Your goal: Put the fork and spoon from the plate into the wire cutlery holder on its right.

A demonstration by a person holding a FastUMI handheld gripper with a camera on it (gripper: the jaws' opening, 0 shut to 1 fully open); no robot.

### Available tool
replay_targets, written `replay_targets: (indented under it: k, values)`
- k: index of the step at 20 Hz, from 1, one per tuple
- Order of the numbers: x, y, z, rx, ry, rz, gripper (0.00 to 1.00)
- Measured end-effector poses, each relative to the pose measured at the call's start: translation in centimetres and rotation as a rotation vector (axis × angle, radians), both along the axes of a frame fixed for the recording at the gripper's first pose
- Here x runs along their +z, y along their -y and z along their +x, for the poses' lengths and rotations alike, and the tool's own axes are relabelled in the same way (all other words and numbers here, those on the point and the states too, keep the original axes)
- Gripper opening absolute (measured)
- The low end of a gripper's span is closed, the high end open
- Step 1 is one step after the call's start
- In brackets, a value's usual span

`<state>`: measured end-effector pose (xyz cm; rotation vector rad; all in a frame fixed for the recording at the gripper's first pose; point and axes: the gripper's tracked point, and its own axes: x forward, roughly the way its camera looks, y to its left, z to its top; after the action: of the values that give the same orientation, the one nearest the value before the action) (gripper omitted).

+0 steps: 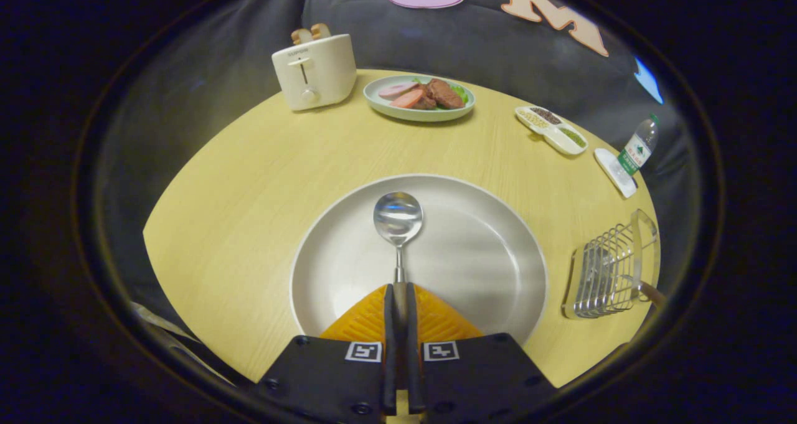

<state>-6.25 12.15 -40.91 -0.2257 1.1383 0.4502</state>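
Clamped together on the handle of the spoon [398, 220], the hand-held gripper [398, 299] has both fingers pressed on the thin shaft, with the bowl reaching out ahead over the white plate [492, 268]. Polished metal like this is probably light and rigid but slick, so a grip near the handle's end may let it pivot or slide; holding nearer the neck would likely steady it. To the right of the plate on the yellow counter [249, 181] lies the wire cutlery holder [607, 274], with what may be a handle already poking out of it.
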Motion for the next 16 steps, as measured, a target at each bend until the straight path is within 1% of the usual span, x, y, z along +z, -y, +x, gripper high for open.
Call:
replay_targets:
  k: [1,2,4,9,13,16]
  values:
    - [0.2,0.5,0.6,-0.009,0.024,-0.024,0.1]
    - [0.3,1.0,0.2,0.004,0.007,-0.034,0.04]
    - [0.4,1.0,0.2,0.0,-0.02,-0.015,0.04]
    - [2.6,2.4,1.5,-0.024,-0.038,-0.005,0.04]
    - [4.9,3.6,2.6,-0.047,-0.031,0.001,0.04]
    - [6.6,5.2,3.5,-0.044,-0.013,-0.018,0.04]
